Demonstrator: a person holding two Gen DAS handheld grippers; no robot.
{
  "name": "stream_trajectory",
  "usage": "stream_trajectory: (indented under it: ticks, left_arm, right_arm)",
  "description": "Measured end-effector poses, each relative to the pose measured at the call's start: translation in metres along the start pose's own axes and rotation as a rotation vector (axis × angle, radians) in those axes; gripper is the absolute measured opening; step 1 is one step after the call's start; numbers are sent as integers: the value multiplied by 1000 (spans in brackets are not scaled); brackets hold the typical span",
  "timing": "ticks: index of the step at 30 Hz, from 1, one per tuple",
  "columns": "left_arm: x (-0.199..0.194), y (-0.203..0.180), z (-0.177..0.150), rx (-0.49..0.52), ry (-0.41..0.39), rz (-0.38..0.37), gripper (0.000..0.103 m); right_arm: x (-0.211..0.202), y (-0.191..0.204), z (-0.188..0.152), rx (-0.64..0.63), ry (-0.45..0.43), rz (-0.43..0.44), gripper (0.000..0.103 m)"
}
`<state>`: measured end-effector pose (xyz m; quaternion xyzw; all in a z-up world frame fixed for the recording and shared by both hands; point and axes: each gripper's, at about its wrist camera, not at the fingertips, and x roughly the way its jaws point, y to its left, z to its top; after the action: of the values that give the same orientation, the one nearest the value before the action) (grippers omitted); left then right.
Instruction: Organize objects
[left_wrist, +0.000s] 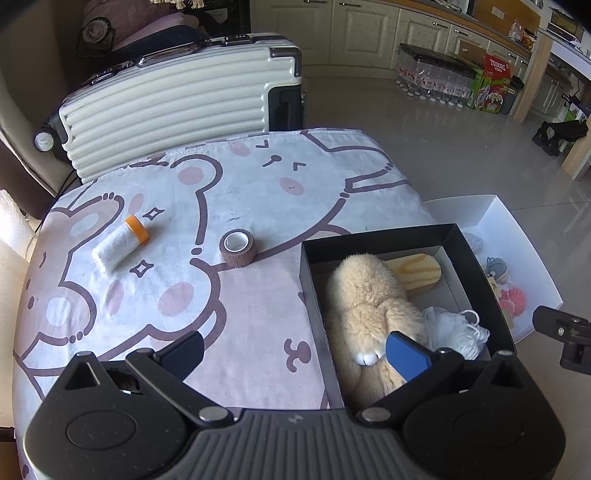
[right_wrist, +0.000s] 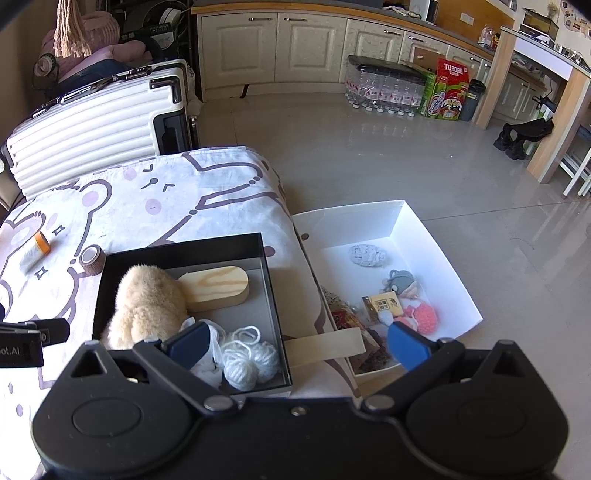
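The left gripper hangs with its jaws spread wide and empty; the near-left wall of the black box runs between them, and its right fingertip hovers over the fluffy cream plush toy inside. Ahead and left of those jaws, on the cartoon bear tablecloth, lie a white roll with an orange cap and a standing brown bandage roll, both well apart from the fingers. The right gripper is also fully open and holds nothing: its left finger sits over the white yarn bundle in the box's near corner, its right finger over the white tray. Only the right wrist view shows the whole wooden paddle beside the plush and the tray's contents clearly: a grey knitted piece, a small grey doll and a pink pompom.
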<state>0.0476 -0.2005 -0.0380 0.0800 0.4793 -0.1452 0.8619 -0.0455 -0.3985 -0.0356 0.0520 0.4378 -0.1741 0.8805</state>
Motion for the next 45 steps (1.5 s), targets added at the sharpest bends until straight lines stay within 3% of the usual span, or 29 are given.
stream_trajectory:
  ticks: [19,45]
  left_arm:
    - [0,5,3,-15,-20,-16,103]
    - [-21,124,-16,-149,-21,127,103]
  right_arm:
    - [2,-1,1,1,4,-16,103]
    - [5,110,15,-104,4,120,103]
